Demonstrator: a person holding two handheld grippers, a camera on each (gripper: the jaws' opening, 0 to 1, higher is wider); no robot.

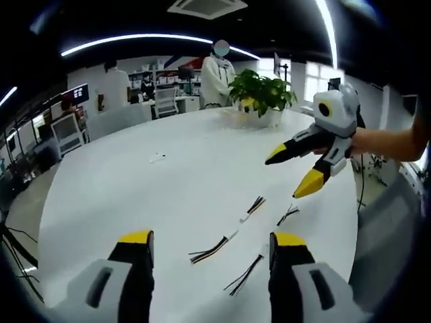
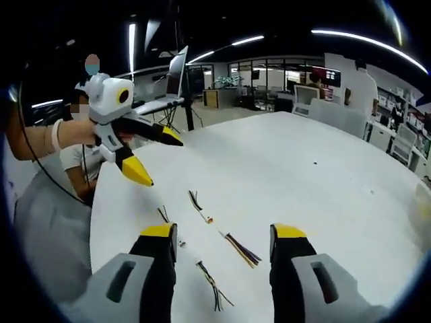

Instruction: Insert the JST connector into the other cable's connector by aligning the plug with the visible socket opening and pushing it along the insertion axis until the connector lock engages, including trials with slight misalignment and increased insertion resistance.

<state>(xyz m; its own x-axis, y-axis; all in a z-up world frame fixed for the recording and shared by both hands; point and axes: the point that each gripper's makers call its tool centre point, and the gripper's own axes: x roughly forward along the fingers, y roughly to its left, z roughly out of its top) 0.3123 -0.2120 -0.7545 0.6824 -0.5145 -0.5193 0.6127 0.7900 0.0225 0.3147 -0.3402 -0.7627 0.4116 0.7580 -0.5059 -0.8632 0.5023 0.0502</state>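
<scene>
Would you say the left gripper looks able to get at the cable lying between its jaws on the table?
Probably yes: the left gripper is open, nothing lies over the cable on the white table, and the right gripper hovers off to the side.

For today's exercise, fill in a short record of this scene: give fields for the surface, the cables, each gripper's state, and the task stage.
surface: white table
cables: two short wire cables with white connectors, lying loose and apart on the table
left gripper: open, holding nothing, above the cables
right gripper: open, holding nothing
background: potted plant at the far table edge
task stage: neither cable grasped yet; connectors unmated
</scene>
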